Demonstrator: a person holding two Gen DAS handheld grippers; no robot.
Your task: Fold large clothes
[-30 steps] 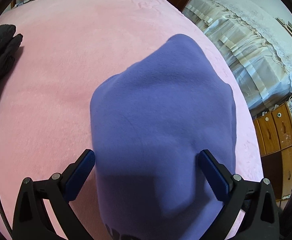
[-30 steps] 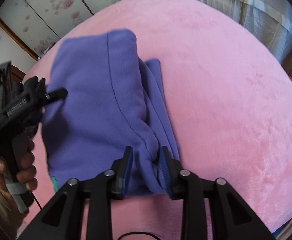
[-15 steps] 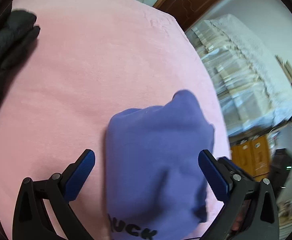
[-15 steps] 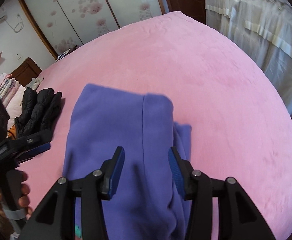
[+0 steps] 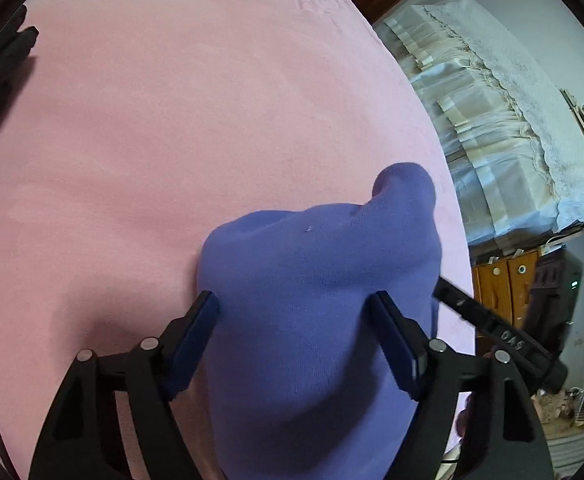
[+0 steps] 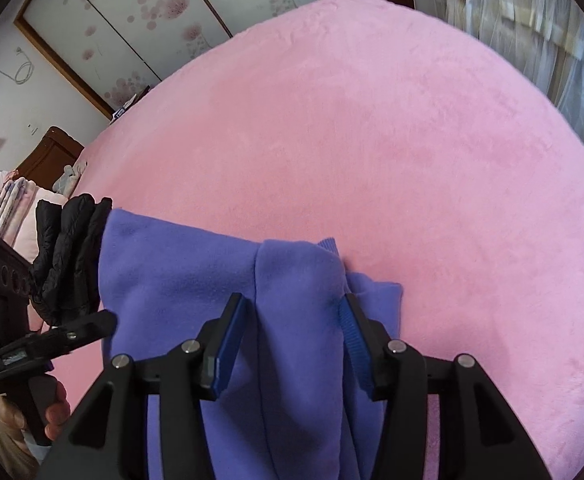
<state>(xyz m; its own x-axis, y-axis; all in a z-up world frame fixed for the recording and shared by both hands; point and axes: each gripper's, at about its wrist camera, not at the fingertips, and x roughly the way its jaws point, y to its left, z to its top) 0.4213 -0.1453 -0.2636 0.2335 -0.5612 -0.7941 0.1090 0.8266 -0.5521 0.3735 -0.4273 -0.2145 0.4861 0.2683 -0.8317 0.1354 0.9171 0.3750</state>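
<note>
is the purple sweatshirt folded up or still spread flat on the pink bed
Folded, not spread: the purple sweatshirt lies in stacked layers, a doubled-over fold between the right tool fingers, bunched on the pink bed.

Matt purple fleece garment lies on a plush pink velvety blanket.

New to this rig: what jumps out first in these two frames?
The purple garment dominates, bunched at the near edge of the pink blanket that fills both views. Each hand-held gripper has purple fabric between its blue fingers: the left hand-held gripper straddles a wide mound, the right hand-held gripper a narrower fold. A black puffy jacket lies just left of the garment in the right wrist view.
</note>
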